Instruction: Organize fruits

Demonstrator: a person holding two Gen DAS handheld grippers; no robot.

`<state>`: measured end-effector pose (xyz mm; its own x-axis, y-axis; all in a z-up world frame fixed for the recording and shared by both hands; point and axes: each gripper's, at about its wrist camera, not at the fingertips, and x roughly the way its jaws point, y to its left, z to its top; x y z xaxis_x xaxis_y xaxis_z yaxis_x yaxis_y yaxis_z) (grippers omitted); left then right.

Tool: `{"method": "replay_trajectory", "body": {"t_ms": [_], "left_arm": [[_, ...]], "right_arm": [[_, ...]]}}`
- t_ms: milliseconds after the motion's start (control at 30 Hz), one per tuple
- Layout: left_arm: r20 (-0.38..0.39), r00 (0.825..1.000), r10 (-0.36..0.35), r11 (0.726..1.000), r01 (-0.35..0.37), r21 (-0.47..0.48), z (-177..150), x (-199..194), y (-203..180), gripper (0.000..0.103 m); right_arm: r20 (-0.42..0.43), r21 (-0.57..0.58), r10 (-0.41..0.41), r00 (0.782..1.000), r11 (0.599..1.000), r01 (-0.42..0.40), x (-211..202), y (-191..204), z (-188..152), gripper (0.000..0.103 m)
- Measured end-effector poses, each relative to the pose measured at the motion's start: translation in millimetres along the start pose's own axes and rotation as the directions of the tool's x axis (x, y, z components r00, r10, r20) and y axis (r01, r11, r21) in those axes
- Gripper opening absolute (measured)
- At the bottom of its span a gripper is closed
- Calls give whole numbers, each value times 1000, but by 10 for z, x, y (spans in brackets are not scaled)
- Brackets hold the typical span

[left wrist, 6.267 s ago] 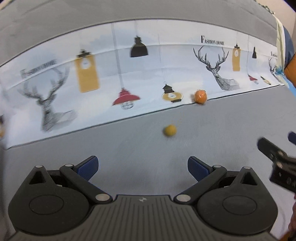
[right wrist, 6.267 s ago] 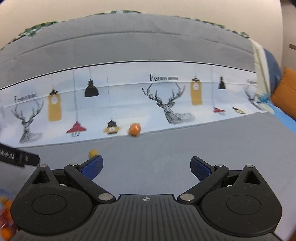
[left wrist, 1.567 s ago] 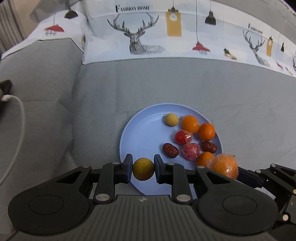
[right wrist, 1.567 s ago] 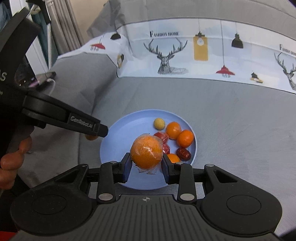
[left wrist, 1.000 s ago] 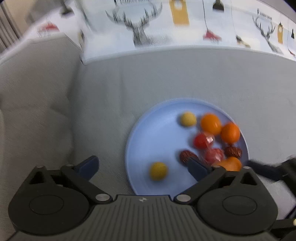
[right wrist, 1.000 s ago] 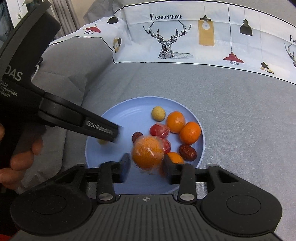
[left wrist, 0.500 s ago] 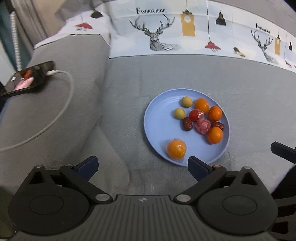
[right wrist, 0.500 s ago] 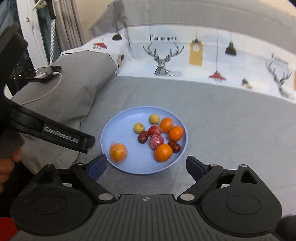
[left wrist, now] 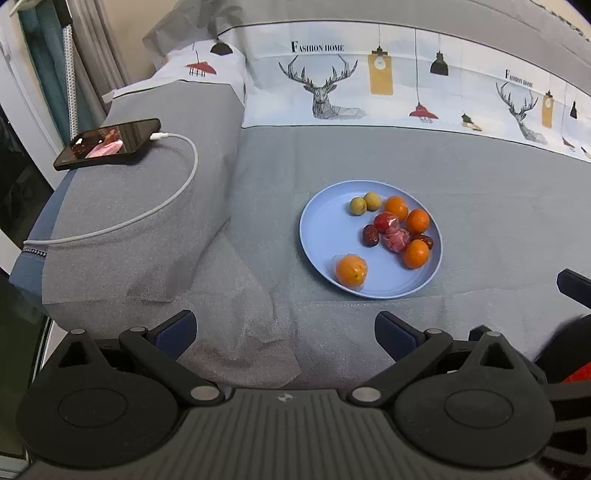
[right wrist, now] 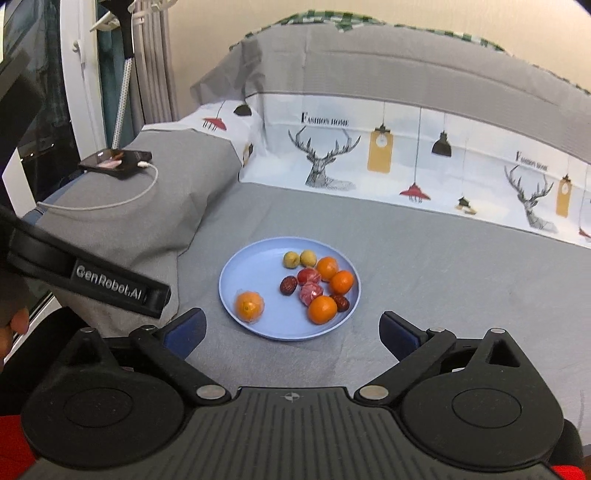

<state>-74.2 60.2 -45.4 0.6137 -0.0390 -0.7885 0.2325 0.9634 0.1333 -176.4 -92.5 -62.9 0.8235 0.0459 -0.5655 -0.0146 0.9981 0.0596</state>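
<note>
Fruits (left wrist: 391, 229) on blue plate (left wrist: 321, 236), beyond both empty grippers.

I face a grey sofa (right wrist: 424, 236) with a deer-print cover (right wrist: 406, 162); a phone (left wrist: 107, 144) on a white cable (left wrist: 162, 199) lies on its arm, curtains (right wrist: 151, 62) beyond, beige wall (right wrist: 369, 14) behind

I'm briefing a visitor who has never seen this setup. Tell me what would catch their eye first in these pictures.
The round light-blue plate on the grey sofa seat draws the eye, with its cluster of small orange, red, brown and yellow-green fruits and one plastic-wrapped orange lying apart near its front edge. Next comes the black smartphone on the grey armrest at left, its white charging cable looping across the fabric.
</note>
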Motion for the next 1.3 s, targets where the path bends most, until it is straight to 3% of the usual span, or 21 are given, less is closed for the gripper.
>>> {"method": "replay_trajectory", "body": {"t_ms": [433, 1300], "left_arm": [[54, 999, 3, 1000, -5, 22, -41, -205, -44, 103], [44, 999, 19, 999, -21, 47, -92, -103, -51, 103]], "right_arm": [[46, -2, -27, 999, 1000, 27, -187, 34, -3, 100], [34, 8, -31, 999, 999, 31, -161, 3, -25, 100]]}}
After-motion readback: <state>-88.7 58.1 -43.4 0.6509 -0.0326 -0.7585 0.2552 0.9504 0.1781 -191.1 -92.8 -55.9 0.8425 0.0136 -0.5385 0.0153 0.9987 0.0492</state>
